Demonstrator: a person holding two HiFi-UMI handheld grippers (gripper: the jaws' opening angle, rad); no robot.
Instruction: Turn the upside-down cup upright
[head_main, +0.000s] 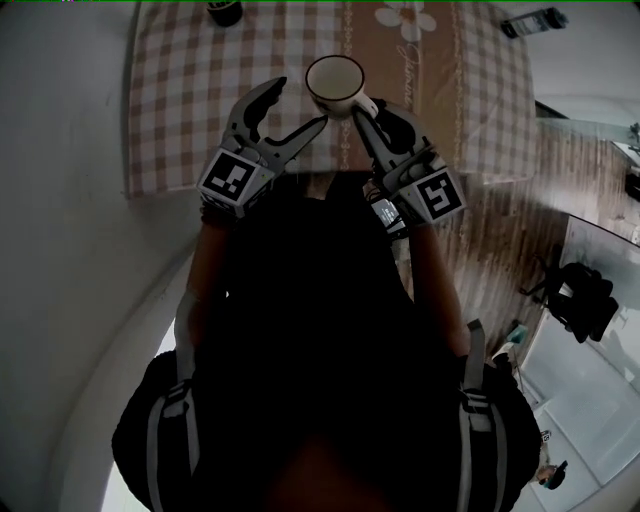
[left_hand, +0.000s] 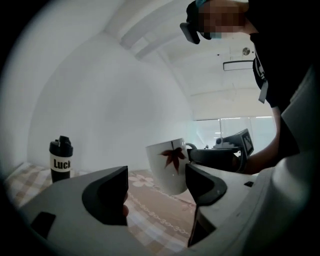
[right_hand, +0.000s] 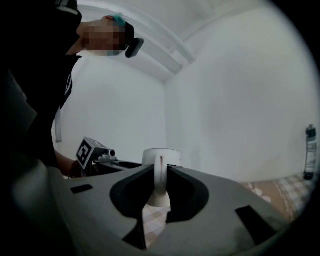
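One white ceramic cup (head_main: 335, 82) with a red-brown leaf printed on its side sits mouth up, lifted off the one table with a beige-and-white checked cloth (head_main: 200, 100), above the cloth's near edge. There are two grippers. The right gripper (head_main: 368, 108) has its fingers drawn narrow and clamped on the cup's single handle, which stands upright between the pads in the right gripper view (right_hand: 160, 172). The left gripper (head_main: 297, 105) has its fingers spread wide and holds nothing. The cup hangs just ahead of its tips, slightly tilted in the left gripper view (left_hand: 170, 167). One black bottle with a white label (left_hand: 61, 160) stands well apart from the cup, at the far edge of the table.
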